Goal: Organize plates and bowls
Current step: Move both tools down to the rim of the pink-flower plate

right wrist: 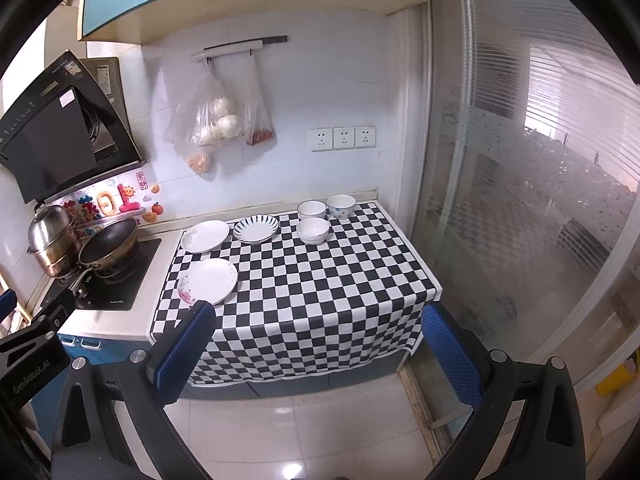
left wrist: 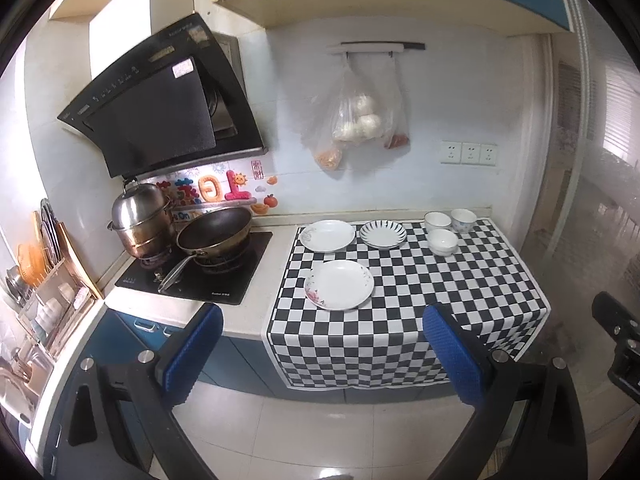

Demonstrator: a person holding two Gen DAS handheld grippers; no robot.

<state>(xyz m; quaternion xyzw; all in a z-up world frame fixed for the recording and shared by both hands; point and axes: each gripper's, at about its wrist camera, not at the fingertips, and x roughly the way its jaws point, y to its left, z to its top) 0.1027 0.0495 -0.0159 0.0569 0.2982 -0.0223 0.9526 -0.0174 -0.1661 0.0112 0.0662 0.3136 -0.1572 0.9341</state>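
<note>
On a counter under a black-and-white checkered cloth lie three plates: a flowered white plate near the front left, a plain white plate behind it, and a blue-striped plate beside that. Three white bowls cluster at the back right. My left gripper and my right gripper both hang open in front of the counter, above the floor, holding nothing.
A gas hob with a dark wok and a steel steamer pot stands left of the cloth. A dish rack is at far left. Plastic bags hang on the wall. A glass door borders the right.
</note>
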